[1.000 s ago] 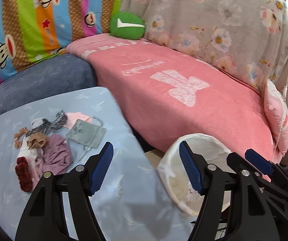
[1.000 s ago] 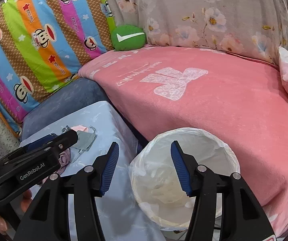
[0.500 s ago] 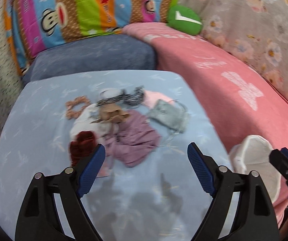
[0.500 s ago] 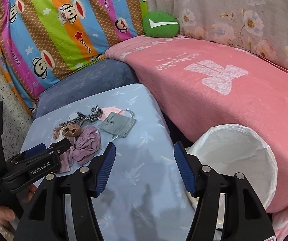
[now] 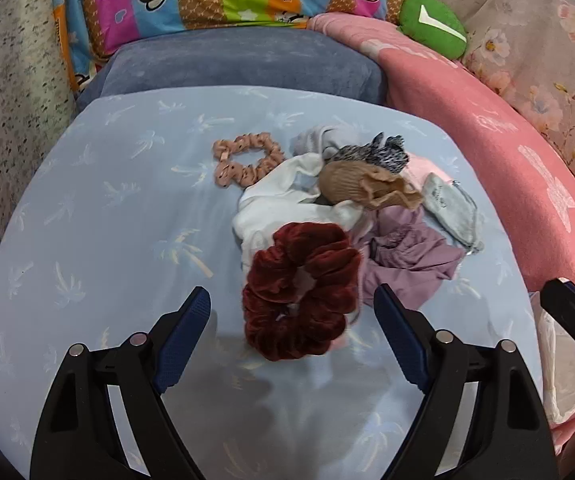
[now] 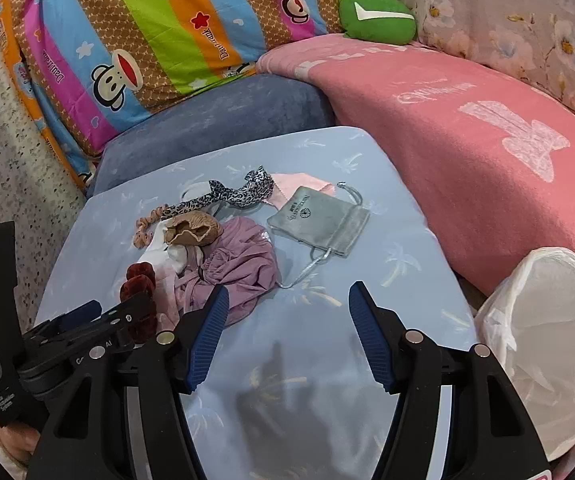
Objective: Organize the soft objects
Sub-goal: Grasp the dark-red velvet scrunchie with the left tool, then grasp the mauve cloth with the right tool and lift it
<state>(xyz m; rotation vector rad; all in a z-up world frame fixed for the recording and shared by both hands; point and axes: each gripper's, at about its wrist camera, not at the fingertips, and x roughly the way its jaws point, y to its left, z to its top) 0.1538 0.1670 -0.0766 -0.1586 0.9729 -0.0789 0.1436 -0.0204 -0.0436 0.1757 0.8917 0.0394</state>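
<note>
**Sorting not yet begun; pile untouched on the table**

The left hand-held gripper [image 5: 291,332] was held wide apart over the dark red scrunchie [image 5: 301,290], with nothing pressed between its pads; its jaws had just been opened further. The right hand-held gripper [image 6: 287,332] was likewise spread, having just been widened, over bare blue cloth near the purple garment [image 6: 239,268], and nothing was gripped.

All the soft things were judged to lie unsorted in one heap on the table [image 5: 99,208]: the red scrunchie, a pink scrunchie [image 5: 247,158], a white cloth [image 5: 283,200], a tan piece [image 5: 361,186], a spotted band [image 6: 231,196] and a grey pouch [image 6: 321,220]. No item was seen in the lined bin [image 6: 547,344], so nearly the whole task was judged to be left.

The bin's open mouth was shown only by the right view; in the left view just its edge was caught. The pouch's drawstring was also made plain there. The red scrunchie's full ring was shown by the left view alone, being half hidden behind the left tool in the right one.
</note>
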